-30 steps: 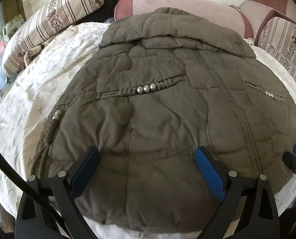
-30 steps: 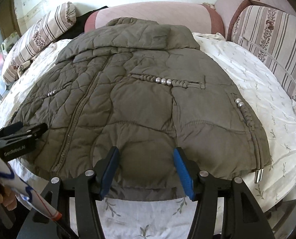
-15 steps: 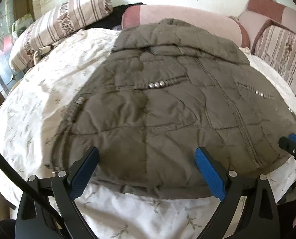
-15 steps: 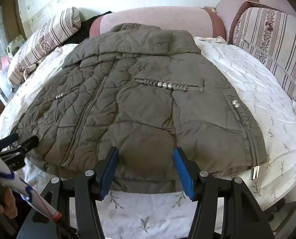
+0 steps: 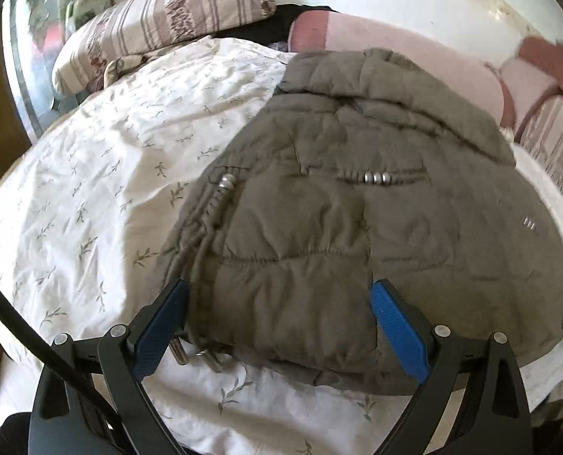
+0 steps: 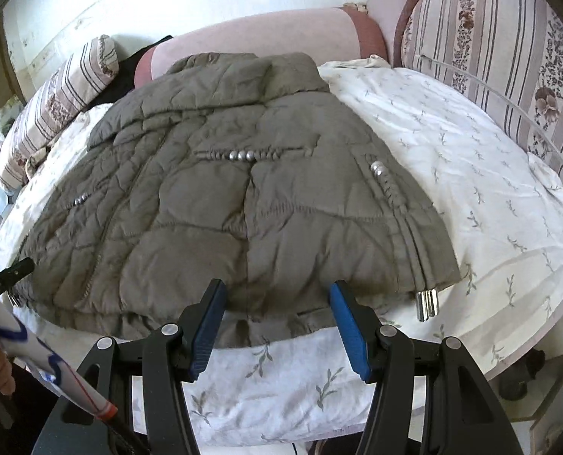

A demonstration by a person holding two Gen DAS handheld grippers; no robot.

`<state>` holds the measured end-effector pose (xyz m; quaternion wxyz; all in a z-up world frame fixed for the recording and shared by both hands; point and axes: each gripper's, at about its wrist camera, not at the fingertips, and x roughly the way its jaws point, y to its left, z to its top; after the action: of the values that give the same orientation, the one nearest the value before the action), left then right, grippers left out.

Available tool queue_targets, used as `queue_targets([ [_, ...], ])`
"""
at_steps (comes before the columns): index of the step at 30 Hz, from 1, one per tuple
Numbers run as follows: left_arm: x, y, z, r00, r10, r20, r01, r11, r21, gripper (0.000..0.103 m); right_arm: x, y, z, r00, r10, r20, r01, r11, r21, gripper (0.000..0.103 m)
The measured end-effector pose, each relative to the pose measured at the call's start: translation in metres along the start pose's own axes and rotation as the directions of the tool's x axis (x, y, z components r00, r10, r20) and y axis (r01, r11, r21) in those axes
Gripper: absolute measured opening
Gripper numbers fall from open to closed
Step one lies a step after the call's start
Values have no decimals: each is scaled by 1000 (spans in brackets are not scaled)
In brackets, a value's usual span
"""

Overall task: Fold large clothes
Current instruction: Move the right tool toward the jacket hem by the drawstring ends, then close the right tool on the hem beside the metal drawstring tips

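Note:
An olive quilted jacket [image 5: 357, 204] [image 6: 236, 197] lies spread flat on a white leaf-print sheet [image 5: 91, 197], collar toward the wall, hem toward me. Silver beads trim its pockets. My left gripper [image 5: 277, 295] hovers open over the hem's left corner, its blue pads clear of the cloth. Over the right half of the hem my right gripper [image 6: 277, 295] also stands open, nothing pinched between its fingers. Metal cord ends [image 6: 425, 303] hang at the jacket's right hem corner.
Striped bolsters [image 5: 160, 11] [image 6: 509, 57] and a pink cushion [image 6: 266, 34] line the far side and right of the bed. A dark garment [image 5: 266, 26] lies between the cushions. The sheet's front edge [image 6: 281, 371] drops off just below the hem.
Both views have pulled back from the jacket; more sheet shows below the hem. The left view has shifted left toward the jacket's left corner, the right view slightly right. Both grippers stayed open.

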<state>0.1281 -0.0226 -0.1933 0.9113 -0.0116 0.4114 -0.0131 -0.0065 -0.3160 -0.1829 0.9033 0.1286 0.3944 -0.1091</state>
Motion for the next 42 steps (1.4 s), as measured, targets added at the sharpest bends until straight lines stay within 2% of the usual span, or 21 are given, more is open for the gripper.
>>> queue_targets([
  [5,6,-8,-8,999,33,28,-34,999,42,97,4,-3,-10,1000,5,8,-5,1000,-12,66],
  [15,10,-15,-14,995,69,67,-73,995,64,101,3,-9,-13,999,35,12,-35,999,-8,68],
  [18,9,-14,-14,995,64,75,-70,995,72,101,-8,-18,-9,998,47,42,-48,999,26,68],
  [23,-1,-11,-14,993,48,106,-56,995,78,101,-29,-55,1,991,45,123,-64,987,150,68],
  [26,-12,-3,-11,991,40,130,-48,997,59,101,-38,-85,4,987,7,161,-47,968,247,68],
  [30,-28,25,1,988,24,151,-18,999,-40,101,-38,-128,5,987,1,164,-67,915,397,68],
  [34,-25,59,12,991,10,135,13,986,-165,101,-31,-160,-3,983,54,175,-141,832,537,68],
  [38,-13,95,14,996,-7,84,32,951,-307,101,-20,-172,-9,979,110,173,-193,777,599,68],
  [42,-2,123,11,998,-35,45,51,904,-424,101,-13,-172,-9,976,133,171,-212,763,611,68],
])
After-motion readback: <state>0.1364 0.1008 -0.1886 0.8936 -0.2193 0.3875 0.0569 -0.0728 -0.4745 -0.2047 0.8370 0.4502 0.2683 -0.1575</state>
